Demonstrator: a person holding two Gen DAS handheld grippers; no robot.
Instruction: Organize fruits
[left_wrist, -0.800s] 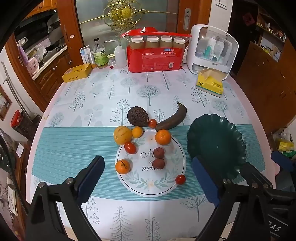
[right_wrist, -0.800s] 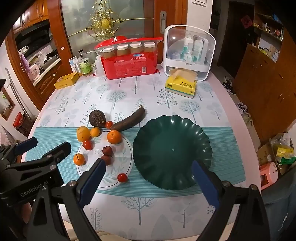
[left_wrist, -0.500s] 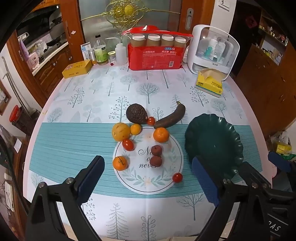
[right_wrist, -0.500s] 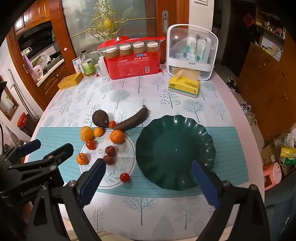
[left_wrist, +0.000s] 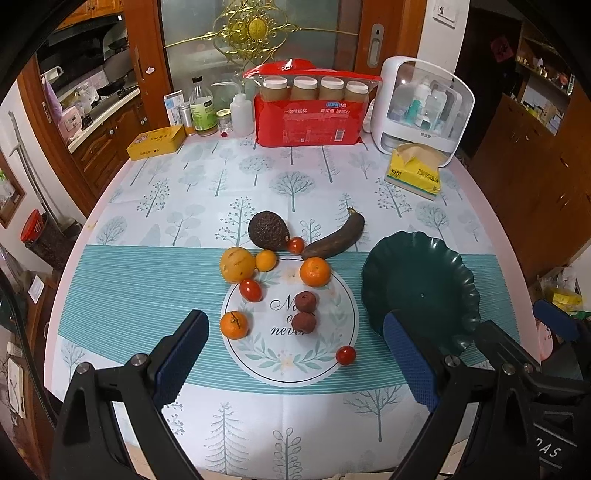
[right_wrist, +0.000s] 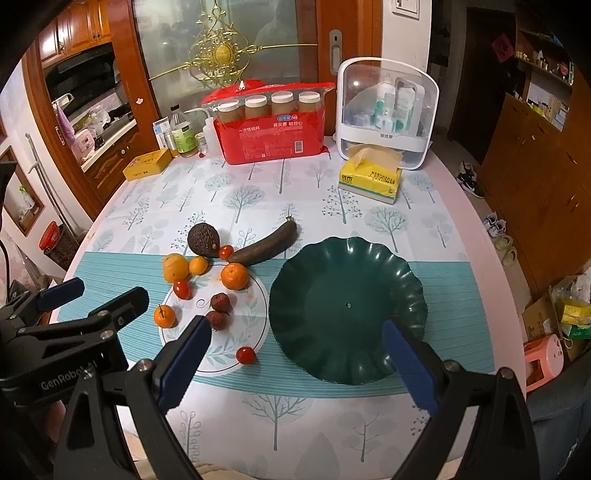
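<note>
Several fruits lie around a round printed mat (left_wrist: 317, 354): a dark avocado (left_wrist: 268, 230), a blackened banana (left_wrist: 334, 239), a yellow-orange fruit (left_wrist: 237, 264), oranges (left_wrist: 314, 272) (left_wrist: 234, 325), two lychees (left_wrist: 305, 301), cherry tomatoes (left_wrist: 345, 355). An empty dark green scalloped plate (left_wrist: 419, 291) (right_wrist: 347, 308) sits to their right. My left gripper (left_wrist: 295, 354) is open and empty, held above the table's near side. My right gripper (right_wrist: 295, 362) is open and empty over the plate's near rim. The left gripper also shows in the right wrist view (right_wrist: 74, 314).
At the table's far side stand a red cup package (left_wrist: 310, 110), a white organizer box (left_wrist: 424, 107), a yellow tissue box (left_wrist: 413, 171), bottles (left_wrist: 201, 107) and a yellow tin (left_wrist: 157, 142). Wooden cabinets stand right.
Both views have pulled back and risen slightly; the fruits and plate sit a little lower and smaller. Nothing on the table has moved. Both grippers stay open.
</note>
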